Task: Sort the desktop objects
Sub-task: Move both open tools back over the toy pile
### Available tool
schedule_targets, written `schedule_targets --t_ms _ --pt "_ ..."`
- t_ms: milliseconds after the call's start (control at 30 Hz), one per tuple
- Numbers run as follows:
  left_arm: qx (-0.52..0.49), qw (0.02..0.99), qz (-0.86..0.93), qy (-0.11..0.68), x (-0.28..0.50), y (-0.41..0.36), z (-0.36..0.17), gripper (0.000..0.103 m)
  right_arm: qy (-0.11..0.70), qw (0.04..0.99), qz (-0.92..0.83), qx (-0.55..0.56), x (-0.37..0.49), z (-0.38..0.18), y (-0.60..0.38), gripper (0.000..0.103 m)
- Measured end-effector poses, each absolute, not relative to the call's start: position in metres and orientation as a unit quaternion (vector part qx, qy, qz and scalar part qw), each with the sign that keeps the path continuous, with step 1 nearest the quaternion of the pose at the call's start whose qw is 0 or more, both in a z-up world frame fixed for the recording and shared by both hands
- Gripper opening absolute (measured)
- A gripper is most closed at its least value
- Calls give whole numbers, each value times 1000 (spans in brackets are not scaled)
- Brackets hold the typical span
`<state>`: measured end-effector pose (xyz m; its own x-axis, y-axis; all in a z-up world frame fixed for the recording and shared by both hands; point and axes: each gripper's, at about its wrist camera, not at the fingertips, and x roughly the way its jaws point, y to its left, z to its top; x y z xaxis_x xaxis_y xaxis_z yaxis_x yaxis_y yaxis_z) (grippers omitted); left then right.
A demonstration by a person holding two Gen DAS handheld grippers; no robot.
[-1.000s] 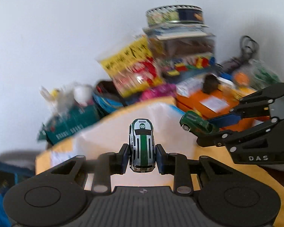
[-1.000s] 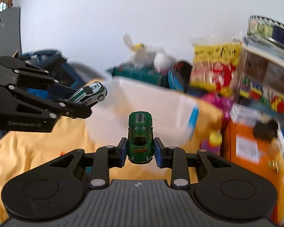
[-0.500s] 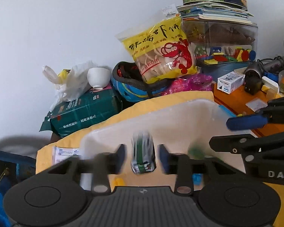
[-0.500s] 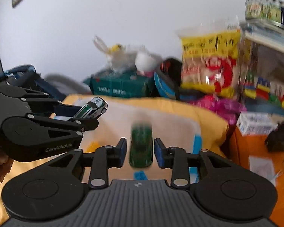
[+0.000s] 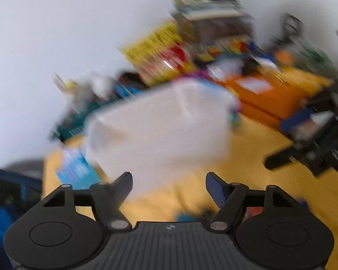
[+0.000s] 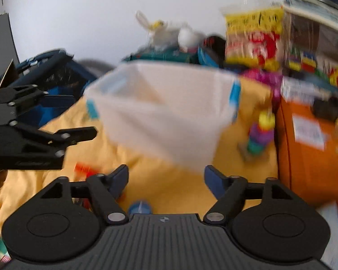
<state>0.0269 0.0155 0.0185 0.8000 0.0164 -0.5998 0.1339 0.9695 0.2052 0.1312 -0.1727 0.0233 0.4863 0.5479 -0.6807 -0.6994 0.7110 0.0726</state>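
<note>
Left gripper (image 5: 169,181): jaws wide, empty
Right gripper (image 6: 166,176): jaws wide, empty
White bin (image 6: 166,110): on yellow cloth (image 6: 169,186), just ahead of both grippers; contents hidden behind near wall, blurred
Loose items: red piece (image 6: 84,168), blue round piece (image 6: 139,207), stacking toy (image 6: 260,135) beside bin
Step, judged: next pick; lower squarely over one small piece, close slowly, avoid snagging cloth

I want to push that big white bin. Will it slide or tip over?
The white bin looks thin and see-through, so it is probably light. It sits on a soft yellow cloth, which might bunch up and drag. A low push would probably slide it; a push near the rim may tip it.
</note>
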Motion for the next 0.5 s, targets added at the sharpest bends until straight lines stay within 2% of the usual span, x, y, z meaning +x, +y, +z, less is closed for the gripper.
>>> schedule_targets --t_ms 33,100,200,333,500 --pt "108 936 -46 332 19 14 14 75 365 852 359 -107 122 17 -177 89" --pt "64 926 -75 364 -1 12 4 75 382 847 351 -115 105 6 -184 93" --pt "15 909 -105 403 -19 12 -10 75 394 837 361 -120 81 -9 -194 93" --pt "-19 894 -112 433 -41 9 -27 75 418 827 368 -73 62 -19 -209 93" --pt "36 892 -111 436 -60 -6 -29 75 432 824 356 -89 39 -29 -204 92"
